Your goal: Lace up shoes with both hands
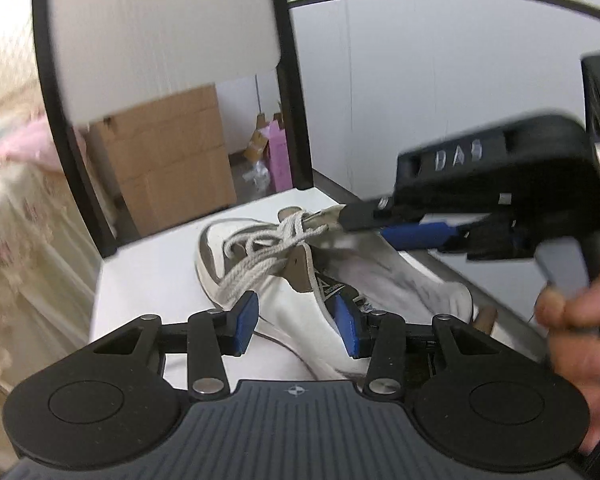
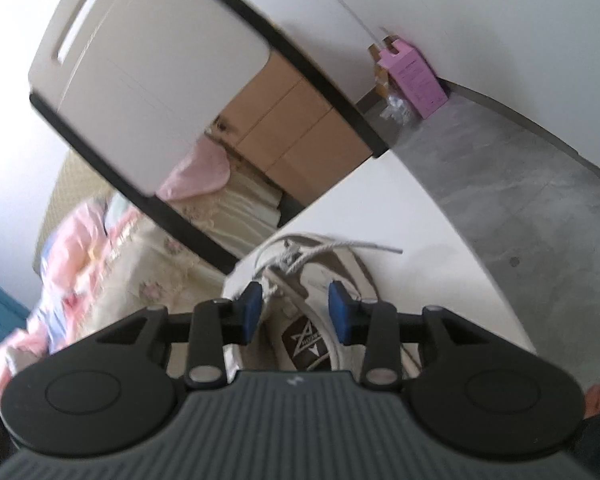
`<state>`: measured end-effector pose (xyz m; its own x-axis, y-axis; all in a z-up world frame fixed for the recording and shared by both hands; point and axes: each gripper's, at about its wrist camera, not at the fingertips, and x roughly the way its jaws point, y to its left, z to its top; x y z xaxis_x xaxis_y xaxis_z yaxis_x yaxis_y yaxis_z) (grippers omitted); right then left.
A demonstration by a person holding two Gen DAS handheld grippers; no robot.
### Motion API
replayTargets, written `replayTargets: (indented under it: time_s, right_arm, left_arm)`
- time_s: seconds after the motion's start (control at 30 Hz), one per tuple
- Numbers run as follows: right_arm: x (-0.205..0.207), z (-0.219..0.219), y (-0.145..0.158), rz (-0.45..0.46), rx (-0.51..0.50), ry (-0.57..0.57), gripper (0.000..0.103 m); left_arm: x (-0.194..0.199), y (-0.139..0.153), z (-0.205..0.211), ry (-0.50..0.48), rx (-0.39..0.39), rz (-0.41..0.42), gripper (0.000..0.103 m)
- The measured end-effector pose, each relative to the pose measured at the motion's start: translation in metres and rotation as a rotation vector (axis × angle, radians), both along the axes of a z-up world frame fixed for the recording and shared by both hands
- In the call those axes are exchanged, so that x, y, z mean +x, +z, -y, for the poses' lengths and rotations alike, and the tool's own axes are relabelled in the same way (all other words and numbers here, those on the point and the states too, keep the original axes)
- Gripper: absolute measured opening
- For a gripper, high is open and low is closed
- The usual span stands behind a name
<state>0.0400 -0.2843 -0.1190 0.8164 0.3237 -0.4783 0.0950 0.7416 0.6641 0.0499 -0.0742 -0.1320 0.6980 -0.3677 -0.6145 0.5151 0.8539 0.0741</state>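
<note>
On the white table (image 1: 148,276) the shoe (image 1: 300,296) lies ahead of both released grippers, left gripper (image 1: 296,326) beside its flank, right gripper (image 2: 294,312) nearer the knotted laces (image 2: 296,258).

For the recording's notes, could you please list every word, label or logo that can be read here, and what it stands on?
"DAS": raised letters on the body of the right claw, a little blurred.
Star-shaped logo with small lettering on the shoe tongue label: lettering too small to read.
Printed lines on the pink box: too blurred to read.
Nothing else is readable.
</note>
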Motion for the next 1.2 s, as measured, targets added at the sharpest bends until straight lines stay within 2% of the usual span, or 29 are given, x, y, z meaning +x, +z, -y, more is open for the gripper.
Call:
replayTargets:
  time_s: [0.07,0.13,0.17,0.23,0.4,0.57,0.67,0.77,0.83,1.03,1.1,1.13,1.17,1.2]
  right_arm:
    - [0.001,-0.008,0.001,0.005,-0.064,0.008,0.026]
    - [0.001,-0.013,0.001,0.015,-0.088,0.012,0.022]
    - [0.002,-0.014,-0.001,0.016,-0.072,0.020,0.022]
    - [0.005,-0.018,-0.005,0.013,-0.046,0.043,0.021]
    - [0.006,-0.040,-0.001,0.013,-0.093,0.106,0.020]
    - [0.006,-0.048,0.000,-0.009,-0.046,0.144,0.024]
    - [0.009,-0.036,-0.003,-0.040,0.099,0.102,0.032]
    - [0.009,-0.019,-0.017,-0.070,0.317,0.019,0.032]
    - [0.010,-0.012,-0.025,-0.083,0.424,-0.031,0.032]
    - [0.022,-0.014,-0.034,-0.105,0.470,-0.095,0.034]
    - [0.023,-0.014,-0.040,-0.101,0.498,-0.123,0.034]
    - [0.023,-0.014,-0.042,-0.094,0.511,-0.135,0.030]
    - [0.024,-0.014,-0.043,-0.087,0.519,-0.144,0.014]
    - [0.024,-0.014,-0.044,-0.085,0.521,-0.155,0.007]
  left_arm:
    - [0.005,-0.002,-0.001,0.009,-0.021,-0.011,0.045]
    - [0.010,-0.003,-0.005,0.025,-0.046,-0.031,0.039]
    - [0.012,-0.004,-0.006,0.036,-0.048,-0.042,0.033]
    - [0.013,-0.004,-0.008,0.064,-0.041,-0.045,0.032]
    - [0.010,0.001,-0.022,0.097,-0.058,-0.061,0.030]
    - [0.008,0.006,-0.037,0.138,-0.068,-0.068,0.030]
    - [0.012,0.008,-0.043,0.148,-0.092,-0.047,0.030]
    - [0.019,0.007,-0.042,0.149,-0.105,-0.033,0.030]
    - [0.026,0.004,-0.040,0.149,-0.118,-0.040,0.030]
    - [0.032,0.000,-0.036,0.154,-0.112,-0.039,0.030]
    - [0.033,-0.001,-0.037,0.166,-0.107,-0.037,0.021]
    - [0.034,-0.002,-0.037,0.173,-0.103,-0.036,0.020]
    - [0.033,-0.002,-0.037,0.176,-0.102,-0.037,0.019]
    - [0.033,-0.001,-0.038,0.178,-0.103,-0.037,0.018]
